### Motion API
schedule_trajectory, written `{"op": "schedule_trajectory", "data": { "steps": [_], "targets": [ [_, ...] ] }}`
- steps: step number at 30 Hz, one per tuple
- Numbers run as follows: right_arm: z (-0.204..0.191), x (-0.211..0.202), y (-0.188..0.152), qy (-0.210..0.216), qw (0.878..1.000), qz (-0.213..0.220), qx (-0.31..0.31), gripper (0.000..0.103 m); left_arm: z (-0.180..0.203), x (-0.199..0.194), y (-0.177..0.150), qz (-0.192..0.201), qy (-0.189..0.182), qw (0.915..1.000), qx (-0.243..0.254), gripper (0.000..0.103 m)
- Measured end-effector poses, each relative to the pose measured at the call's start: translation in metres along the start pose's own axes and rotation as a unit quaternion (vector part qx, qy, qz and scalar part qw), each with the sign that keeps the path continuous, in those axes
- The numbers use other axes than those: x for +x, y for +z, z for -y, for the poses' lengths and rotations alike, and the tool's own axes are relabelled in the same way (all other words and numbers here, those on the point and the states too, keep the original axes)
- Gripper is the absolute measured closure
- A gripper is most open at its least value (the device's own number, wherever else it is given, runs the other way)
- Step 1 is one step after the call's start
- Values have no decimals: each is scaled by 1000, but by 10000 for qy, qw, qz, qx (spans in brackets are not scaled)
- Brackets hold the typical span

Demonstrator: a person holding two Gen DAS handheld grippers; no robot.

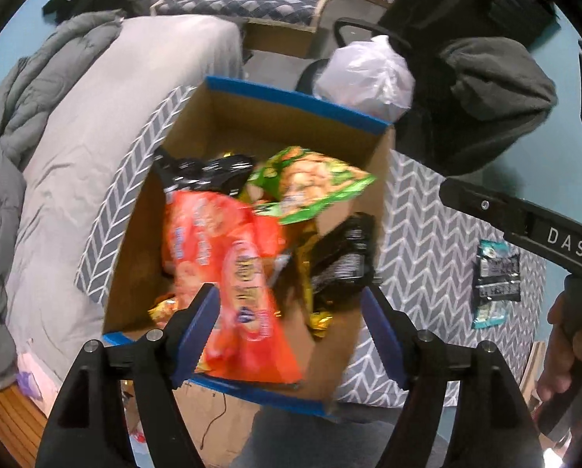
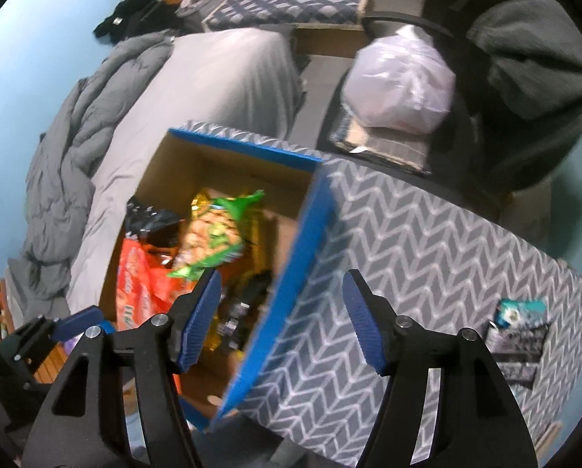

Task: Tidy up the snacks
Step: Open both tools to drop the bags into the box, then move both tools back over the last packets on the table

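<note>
In the centre of the left wrist view sits the cardboard box (image 1: 252,124), blue along its rim, open at the top and crowded with snack packets. The left gripper (image 1: 291,335) hangs above its near edge, pointing steeply down, blue pads spread wide. Nothing is pinched between them. Behind the pads lies the orange packet (image 1: 228,265), stretching from the box's middle toward the lower edge of the frame, blurred but unmistakable. Above it, the green packet (image 1: 310,183) rests tilted against the right wall, with a black packet (image 1: 201,171) at upper left and another black packet (image 1: 341,257) at right. Gold wrappers (image 1: 318,316) peek out low down.

Over on the right of that frame, the chevron-patterned cloth (image 1: 427,241) covers the surface the box stands on, and one lone teal-and-black packet (image 1: 495,284) lies flat there, well apart from the box. A hand (image 1: 563,355) grips the other tool at the far right edge.

Switch to the right wrist view: the right gripper (image 2: 281,321) also has its jaws parted and empty, straddling the box's blue right rim (image 2: 291,273). The teal-and-black packet (image 2: 519,335) shows at lower right, on the cloth. Beyond, a grey bed (image 2: 197,89) fills the upper left, and a white plastic bag (image 2: 400,85) sits on a chair at upper right.
</note>
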State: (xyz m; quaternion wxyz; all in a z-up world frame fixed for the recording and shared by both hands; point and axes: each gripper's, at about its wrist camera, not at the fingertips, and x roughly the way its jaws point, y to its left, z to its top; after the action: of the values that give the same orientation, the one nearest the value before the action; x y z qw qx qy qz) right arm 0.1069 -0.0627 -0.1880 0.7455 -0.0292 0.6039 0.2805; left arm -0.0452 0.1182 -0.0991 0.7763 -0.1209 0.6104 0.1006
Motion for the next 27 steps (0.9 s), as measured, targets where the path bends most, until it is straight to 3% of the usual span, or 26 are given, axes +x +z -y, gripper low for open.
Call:
{"op": "schedule_trajectory", "data": {
  "steps": [11, 14, 20, 27],
  "targets": [
    [99, -42, -34, -366, 9961, 195, 784, 37, 78, 1, 5, 36, -136, 9974, 709, 27],
    [123, -51, -43, -509, 9942, 214, 923, 31, 98, 5, 5, 22, -163, 9960, 880, 27],
    [173, -64, -64, -772, 9899, 177, 1178, 31, 141, 13, 6, 67, -147, 9915, 1288, 24],
    [230, -64, -87, -1142, 9831, 68, 1431, 31, 180, 38, 4, -188, -206, 9878, 1534, 24]
  ]
}}
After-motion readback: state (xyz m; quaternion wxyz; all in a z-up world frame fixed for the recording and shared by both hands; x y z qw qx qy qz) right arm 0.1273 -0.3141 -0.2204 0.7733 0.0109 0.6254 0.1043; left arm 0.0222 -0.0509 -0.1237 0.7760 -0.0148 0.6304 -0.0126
